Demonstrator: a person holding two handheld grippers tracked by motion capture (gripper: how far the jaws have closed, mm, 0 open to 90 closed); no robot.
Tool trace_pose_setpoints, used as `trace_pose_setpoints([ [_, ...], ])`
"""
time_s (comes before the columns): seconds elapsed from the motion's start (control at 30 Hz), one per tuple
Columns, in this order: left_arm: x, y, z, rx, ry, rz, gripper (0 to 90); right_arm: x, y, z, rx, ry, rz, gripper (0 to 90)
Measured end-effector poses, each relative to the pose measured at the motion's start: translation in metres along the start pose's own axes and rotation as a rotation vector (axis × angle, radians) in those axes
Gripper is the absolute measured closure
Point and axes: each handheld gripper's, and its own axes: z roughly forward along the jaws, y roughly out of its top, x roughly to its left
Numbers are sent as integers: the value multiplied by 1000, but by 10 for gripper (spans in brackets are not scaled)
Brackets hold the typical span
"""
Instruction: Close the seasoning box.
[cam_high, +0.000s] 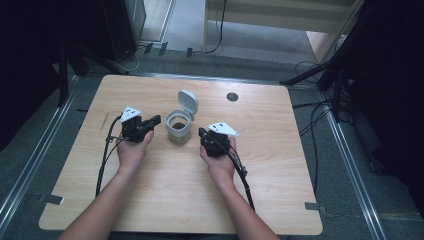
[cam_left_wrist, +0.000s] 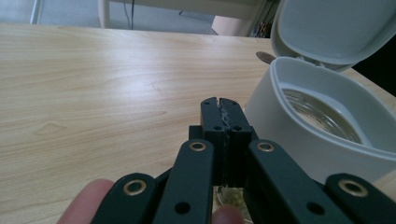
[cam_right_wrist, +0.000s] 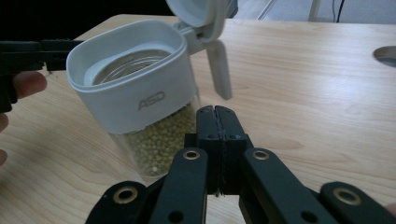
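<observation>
- The wooden table (cam_high: 150, 200) carries little: a jar at its middle, a round dark cable port (cam_high: 232, 96) at the far side, and the person's two forearms coming in from the near edge.
- The jar (cam_high: 178, 129) stands upright near the table's centre, between the two tongs. It has a clear body with a white collar (cam_right_wrist: 140, 95) marked ASD, and small greenish beans (cam_right_wrist: 163, 140) fill the lower part.
- Its flip lid (cam_high: 188, 102) is already swung up and back on its hinge at the far side, so the mouth is open; the latch tab (cam_right_wrist: 219, 70) hangs loose. I judge the opening step done.
- The left gripper (cam_high: 156, 120) sits just left of the jar, its jaws pressed together on nothing, tips close to the collar but, as far as the high view shows, not touching it.
- The right gripper (cam_high: 201, 133) sits just right of the jar and slightly nearer, jaws likewise clenched and empty, apart from the jar.
- What is left cannot be read for sure. Nothing to pour into or scoop with is on the table, so the likely remaining work is either closing the lid again or drawing both tongs away.
</observation>
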Motion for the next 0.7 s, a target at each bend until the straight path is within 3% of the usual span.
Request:
trace_pose_setpoints([
  [0.17, 2, -2, 5, 19, -13, 1, 900, 11, -2, 13, 9, 2, 5, 900],
  [0.33, -5, 3, 15, 35, -47, 34, 900, 18, 1, 21, 14, -50, 22, 900],
  [0.4, -8, 5, 16, 33, -54, 50, 900, 18, 2, 23, 12, -66, 38, 900],
  [0.6, -14, 3, 12, 31, -79, 36, 900, 18, 2, 25, 16, -77, 36, 900],
  [0.7, -23, -2, 9, 28, -74, 59, 900, 15, 1, 24, 22, -87, 44, 900],
])
